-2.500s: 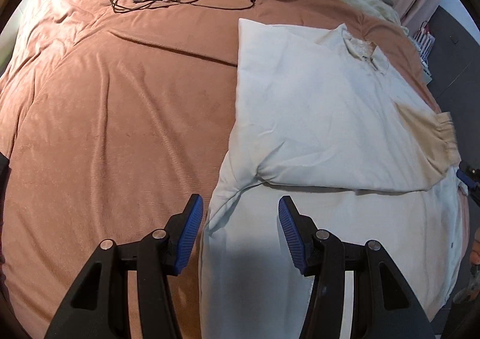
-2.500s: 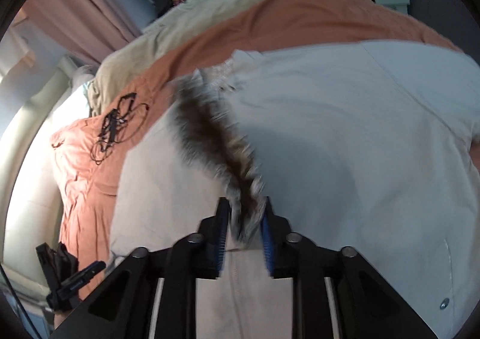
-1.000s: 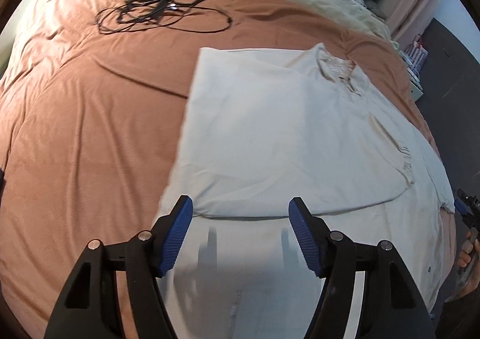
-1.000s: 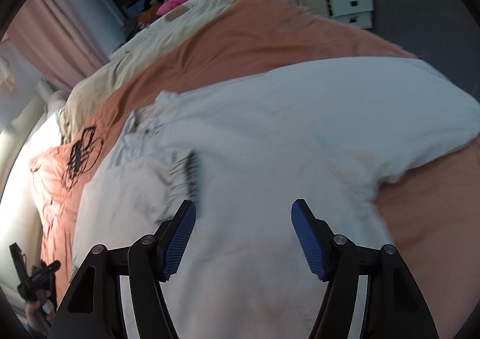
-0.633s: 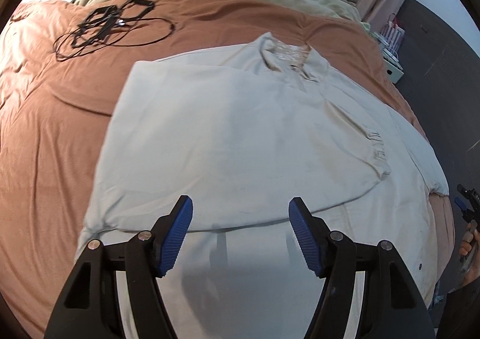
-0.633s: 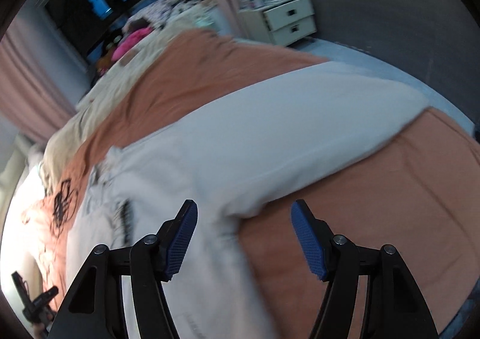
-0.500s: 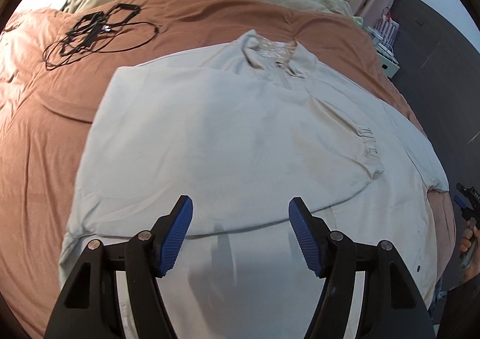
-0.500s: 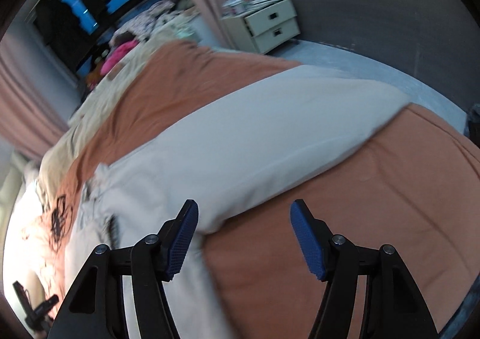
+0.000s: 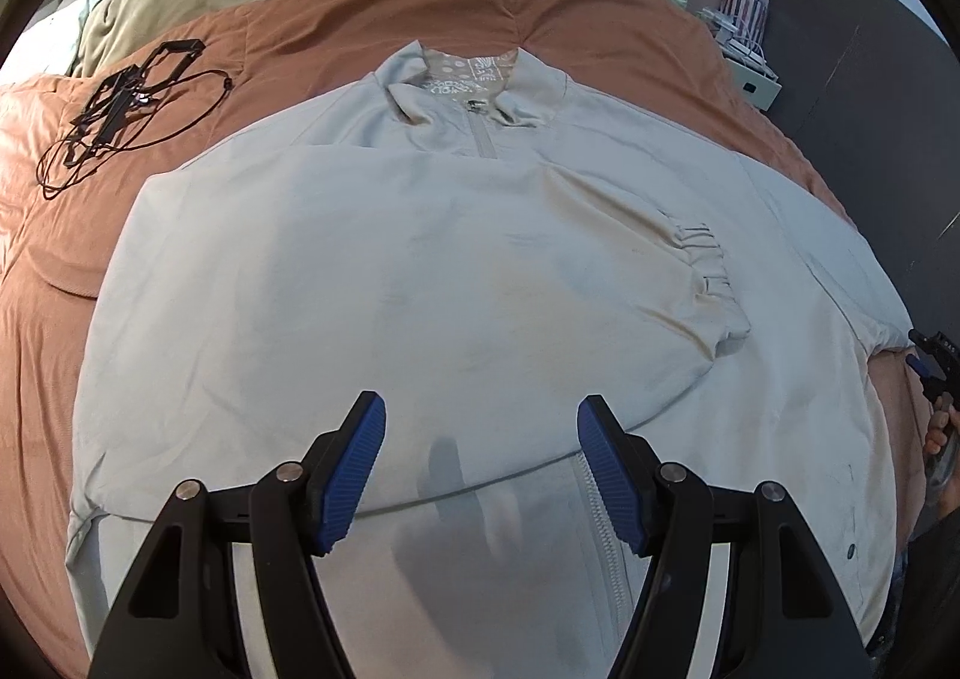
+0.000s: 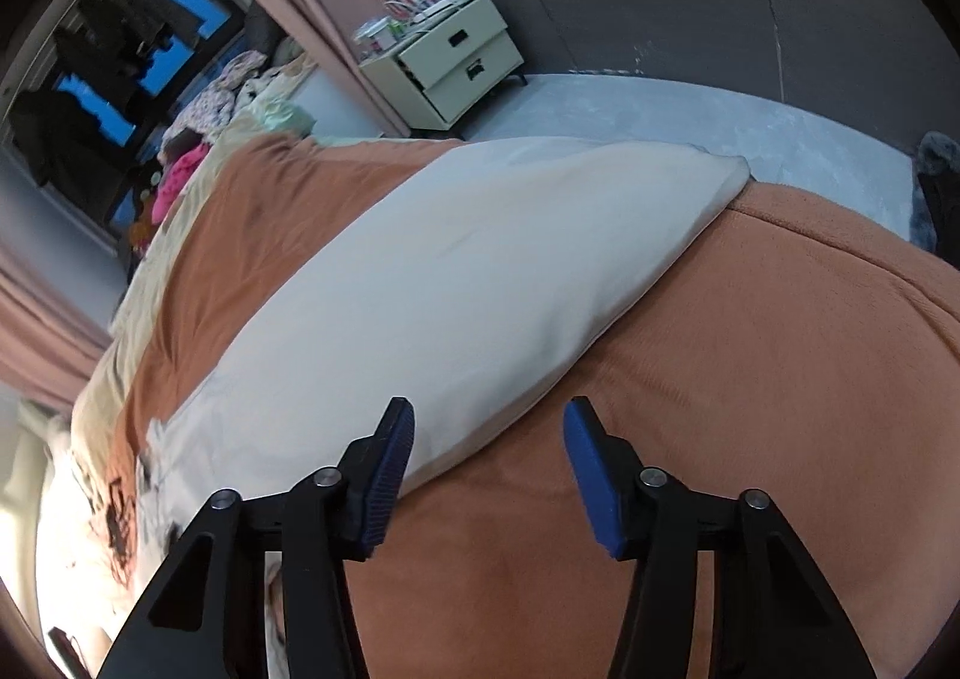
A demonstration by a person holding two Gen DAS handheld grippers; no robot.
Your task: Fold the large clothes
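Brown bedspread | jacket flat ahead of left tool, released | right tool released

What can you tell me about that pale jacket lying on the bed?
The jacket is pale grey-cream soft fabric, spread front-up on the orange bedspread. It has a stand-up collar with patterned lining, a front zip and elastic cuffs. One sleeve is folded across the chest; the other lies stretched out toward the bed's edge. Neither open gripper holds it.
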